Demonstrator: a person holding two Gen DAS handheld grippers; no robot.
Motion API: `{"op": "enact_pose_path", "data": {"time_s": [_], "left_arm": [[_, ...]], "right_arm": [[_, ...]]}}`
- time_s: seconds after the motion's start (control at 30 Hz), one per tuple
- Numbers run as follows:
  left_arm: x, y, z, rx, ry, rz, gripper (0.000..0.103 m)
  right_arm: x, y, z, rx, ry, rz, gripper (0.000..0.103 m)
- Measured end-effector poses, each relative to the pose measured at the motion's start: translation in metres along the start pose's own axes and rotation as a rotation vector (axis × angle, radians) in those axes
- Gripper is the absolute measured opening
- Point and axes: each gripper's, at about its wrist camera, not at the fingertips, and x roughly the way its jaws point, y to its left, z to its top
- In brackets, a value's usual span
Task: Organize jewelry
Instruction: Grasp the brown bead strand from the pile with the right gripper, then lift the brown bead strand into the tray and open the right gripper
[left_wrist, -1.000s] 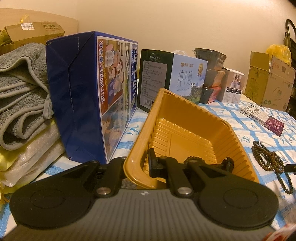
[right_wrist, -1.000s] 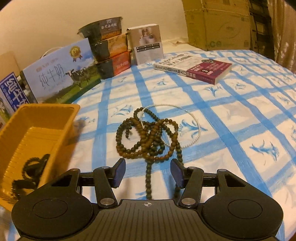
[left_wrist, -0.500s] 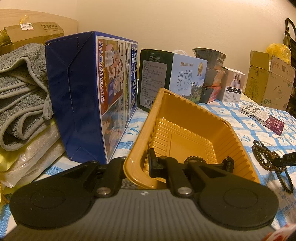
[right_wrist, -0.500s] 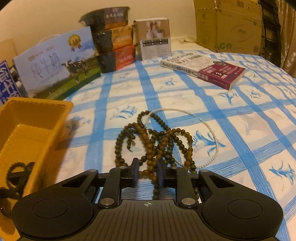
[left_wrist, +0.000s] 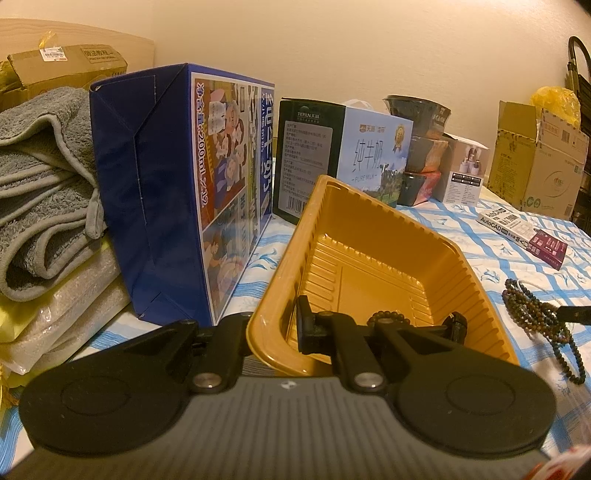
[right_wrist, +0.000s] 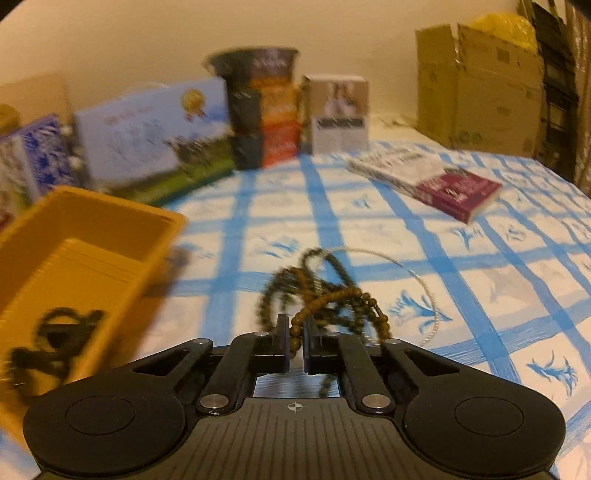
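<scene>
Beads pinched: right gripper (right_wrist: 295, 345), jaws closed on one brown strand of wooden bead necklace (right_wrist: 325, 295), rest of tangle trailing ahead over blue-checked cloth (right_wrist: 461, 288) beside thin pearl string (right_wrist: 424, 280). Yellow tray (left_wrist: 280, 266) to left of tangle, long axis running away toward milk cartons, dark bracelet (left_wrist: 388, 316) already inside. Left gripper (left_wrist: 273, 332) clamped shut on tray's near rim, nearer of the two to tray. Legible beyond tray: "PURE MILK" (left_wrist: 369, 158), "200mL×12" (left_wrist: 236, 162), "AutoCAD" on book (left_wrist: 517, 232).
</scene>
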Motion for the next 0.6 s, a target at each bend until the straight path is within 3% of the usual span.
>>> {"op": "enact_pose_path", "data": {"time_s": [0.3, 0.6], "left_arm": [[-0.002, -0.001, 0.001, 0.005, -0.002, -0.001, 0.009], [-0.002, -0.003, 0.002, 0.014, -0.009, -0.001, 0.009]], "right_arm": [[-0.066, 0.036, -0.01, -0.008, -0.03, 0.169, 0.007], [-0.118, 0.023, 0.032, 0.016, -0.113, 0.149, 0.007]]}}
